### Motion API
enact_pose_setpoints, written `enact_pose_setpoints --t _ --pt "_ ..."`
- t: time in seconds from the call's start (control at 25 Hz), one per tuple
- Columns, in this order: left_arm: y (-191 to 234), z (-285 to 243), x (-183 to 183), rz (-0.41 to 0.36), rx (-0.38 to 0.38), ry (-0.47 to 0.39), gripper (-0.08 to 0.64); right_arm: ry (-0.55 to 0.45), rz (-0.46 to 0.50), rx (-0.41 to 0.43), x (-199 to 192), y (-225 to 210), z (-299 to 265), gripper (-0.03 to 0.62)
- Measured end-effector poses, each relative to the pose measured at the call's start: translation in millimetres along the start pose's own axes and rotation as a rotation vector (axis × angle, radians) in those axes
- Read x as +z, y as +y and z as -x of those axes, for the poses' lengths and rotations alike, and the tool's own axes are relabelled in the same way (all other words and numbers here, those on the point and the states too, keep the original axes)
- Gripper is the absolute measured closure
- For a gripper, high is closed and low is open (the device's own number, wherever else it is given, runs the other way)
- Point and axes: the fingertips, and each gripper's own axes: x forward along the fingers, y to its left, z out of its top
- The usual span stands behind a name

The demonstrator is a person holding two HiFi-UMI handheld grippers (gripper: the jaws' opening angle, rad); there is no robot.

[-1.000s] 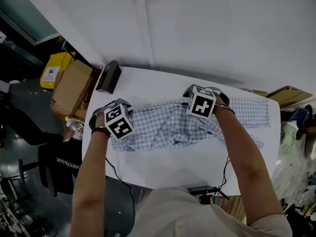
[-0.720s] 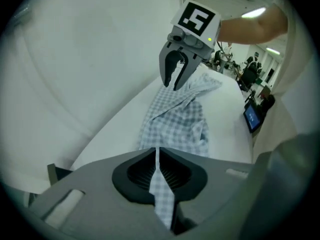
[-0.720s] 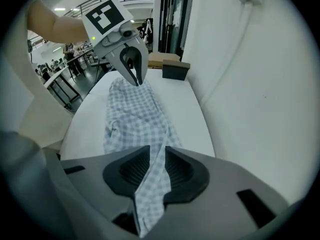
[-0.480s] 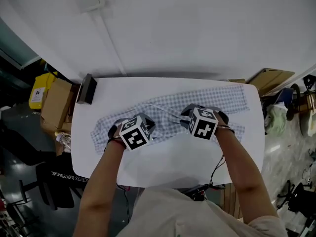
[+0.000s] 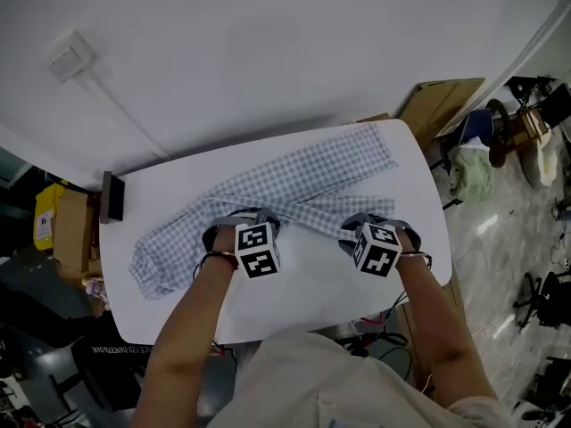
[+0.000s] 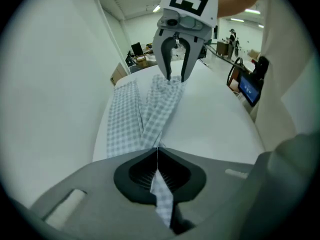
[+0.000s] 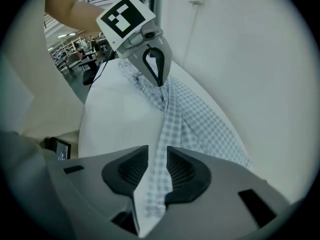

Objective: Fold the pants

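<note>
Pants (image 5: 303,181) lie slantwise on table (image 5: 312,279), long axis near-left to far-right. We've got left tongs (image 6: 157,159) clamped on near edge, right tongs (image 7: 157,166) just eased wider but gripping it too; fold prob goes away from us.

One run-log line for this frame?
step: fold pants | left gripper: shut on pants | right gripper: fingers just opened slightly, pants gripped between them
</note>
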Motion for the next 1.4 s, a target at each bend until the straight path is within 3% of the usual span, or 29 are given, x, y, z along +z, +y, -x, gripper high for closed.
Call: enact_pose_setpoints --t 0.12,0.32,0.56,0.88,1.2,1.4 --pt "3 -20 13 -0.052 0.006 0.018 0.548 0.017 -0.045 -0.023 -28 6 -7 0.465" --pt "-10 -48 36 -0.104 -0.07 0.024 0.546 0.059 -0.086 -0.03 -61 10 -23 0.457" --pt "-19 -69 44 -0.139 -0.108 0.046 0.479 0.077 -0.106 -0.026 -77 10 -33 0.454" --pt "-20 -89 46 -0.221 -0.109 0.116 0.469 0.117 -0.116 0.001 -99 12 -42 0.454" --pt "-22 -100 45 -0.233 -0.111 0.139 0.471 0.15 -0.119 0.033 -117 15 -48 0.454" --pt "-20 -105 46 -0.215 -0.102 0.141 0.495 0.199 -0.061 0.034 -135 19 -50 0.46"
